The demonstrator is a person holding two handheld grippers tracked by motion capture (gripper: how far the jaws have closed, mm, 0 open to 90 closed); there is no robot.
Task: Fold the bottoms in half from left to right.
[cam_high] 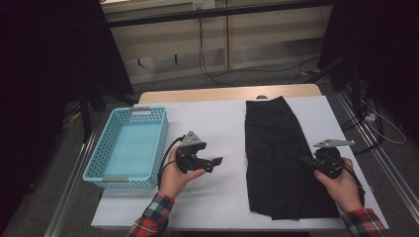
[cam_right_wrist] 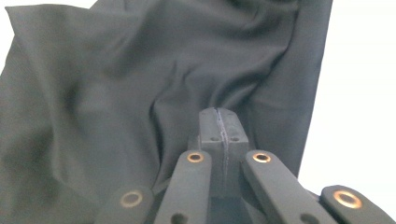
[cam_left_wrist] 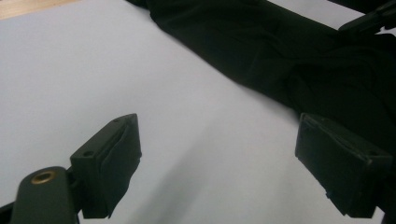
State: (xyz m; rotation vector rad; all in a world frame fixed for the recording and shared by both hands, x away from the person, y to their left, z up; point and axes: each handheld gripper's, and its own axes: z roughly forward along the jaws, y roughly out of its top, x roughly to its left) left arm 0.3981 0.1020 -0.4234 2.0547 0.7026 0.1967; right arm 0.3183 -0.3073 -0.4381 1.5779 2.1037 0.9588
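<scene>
Red plaid sleeves and both hand-held grippers over a black garment and a basket.

Nearest, the right gripper [cam_right_wrist: 219, 114] has its jaws pressed together, pinching a fold of the black garment [cam_high: 276, 153] that lies lengthwise on the white table [cam_high: 217, 123]. Just left of the cloth, the left gripper [cam_left_wrist: 219, 154] hovers over bare table, jaws wide apart and empty. Farther left sits a blue basket [cam_high: 106, 143].

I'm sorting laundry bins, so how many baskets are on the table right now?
1. The blue basket sits at the table's left edge, left of the left gripper and well apart from the black cloth. Nothing in view could hide another.
</scene>
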